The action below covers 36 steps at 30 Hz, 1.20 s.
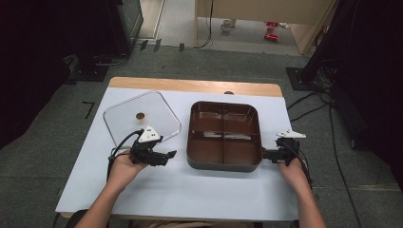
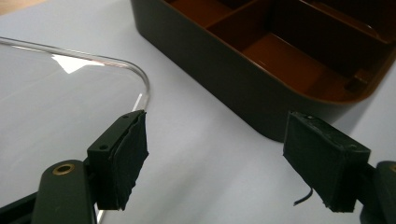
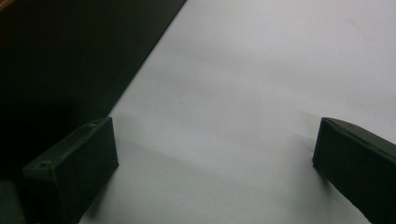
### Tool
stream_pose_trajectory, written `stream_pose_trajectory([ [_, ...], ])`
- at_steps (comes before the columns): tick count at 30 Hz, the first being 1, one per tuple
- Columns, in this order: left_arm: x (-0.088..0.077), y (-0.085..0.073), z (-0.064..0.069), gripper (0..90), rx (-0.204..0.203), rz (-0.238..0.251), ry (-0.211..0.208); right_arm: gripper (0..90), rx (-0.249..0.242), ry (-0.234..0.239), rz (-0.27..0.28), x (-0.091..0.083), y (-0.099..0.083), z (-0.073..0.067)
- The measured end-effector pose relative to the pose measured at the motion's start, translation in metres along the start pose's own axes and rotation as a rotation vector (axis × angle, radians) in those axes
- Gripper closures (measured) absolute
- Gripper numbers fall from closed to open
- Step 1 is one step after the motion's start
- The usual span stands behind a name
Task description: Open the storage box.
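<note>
Clear lid (image 1: 141, 116): lies flat on the left half of the white table (image 1: 199, 190); rounded corners; a small brown knob at its middle; its near right corner (image 2: 140, 79) curves just ahead of the left gripper's jaws.
Left gripper (image 1: 164, 156): held in the left hand (image 1: 124, 166) just past the lid's near edge, pointing right toward the tray; jaws stand well apart with bare table between them; in the left gripper view (image 2: 215, 163) one pad (image 2: 128, 158) sits over the lid's edge, whether touching I cannot tell; nothing gripped.
Brown tray (image 1: 224, 164): right of the lid, apart from it; four compartments, dark outer wall (image 2: 224, 88); it stands in the way of the left gripper's line to the right.
Right gripper (image 1: 267, 154): held in the right hand (image 1: 291, 171) at the tray's near right corner, pointing left at it; in the right gripper view (image 3: 215, 172) the jaws are wide apart over bare table, the tray's dark wall (image 3: 70, 60) beside one pad; nothing between them.
Floor: grey carpet; cables trail at the right.
</note>
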<state>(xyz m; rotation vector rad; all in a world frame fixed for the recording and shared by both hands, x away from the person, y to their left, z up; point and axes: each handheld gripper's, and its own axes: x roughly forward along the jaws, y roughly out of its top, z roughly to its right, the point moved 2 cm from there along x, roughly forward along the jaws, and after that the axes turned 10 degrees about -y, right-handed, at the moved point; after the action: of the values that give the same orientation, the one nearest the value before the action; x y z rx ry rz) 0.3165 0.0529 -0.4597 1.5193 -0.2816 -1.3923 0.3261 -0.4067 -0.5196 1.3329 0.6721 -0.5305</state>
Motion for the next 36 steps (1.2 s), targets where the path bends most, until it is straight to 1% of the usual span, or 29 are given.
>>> stream_pose_trajectory([
  [4,0.011,-0.010,0.004,21.6,0.015,-0.017,-0.040,0.0,0.000,0.000,0.000,0.000,0.000,0.000],
  [5,0.013,-0.012,0.004,21.6,0.018,-0.027,-0.038,0.0,0.000,0.000,0.000,0.000,0.000,0.000],
  [7,0.020,-0.016,0.006,21.7,0.033,-0.047,-0.020,0.0,0.000,0.000,0.000,0.000,0.000,0.000],
  [10,0.027,-0.019,0.008,21.6,0.070,-0.078,-0.003,0.0,0.000,0.000,0.000,0.000,0.000,0.000],
  [13,0.034,-0.021,0.009,21.6,0.067,-0.088,-0.014,0.0,0.000,0.000,0.000,0.000,0.000,0.000],
  [14,0.036,-0.022,0.009,21.7,0.071,-0.097,-0.012,0.0,0.000,0.000,0.000,0.000,0.000,0.000],
  [19,0.045,-0.025,0.006,22.0,0.086,-0.115,0.000,0.0,0.000,0.000,0.000,0.000,0.000,0.000],
  [21,0.049,-0.026,0.005,22.5,0.090,-0.115,0.013,0.0,0.001,0.000,-0.001,0.000,0.000,0.000],
  [26,0.054,-0.026,0.001,21.4,0.079,-0.079,-0.003,0.0,-0.001,0.000,0.000,0.000,0.000,0.000],
  [36,0.055,-0.026,0.001,20.5,0.083,-0.082,-0.001,0.0,0.000,0.000,0.000,0.000,0.000,0.000],
])
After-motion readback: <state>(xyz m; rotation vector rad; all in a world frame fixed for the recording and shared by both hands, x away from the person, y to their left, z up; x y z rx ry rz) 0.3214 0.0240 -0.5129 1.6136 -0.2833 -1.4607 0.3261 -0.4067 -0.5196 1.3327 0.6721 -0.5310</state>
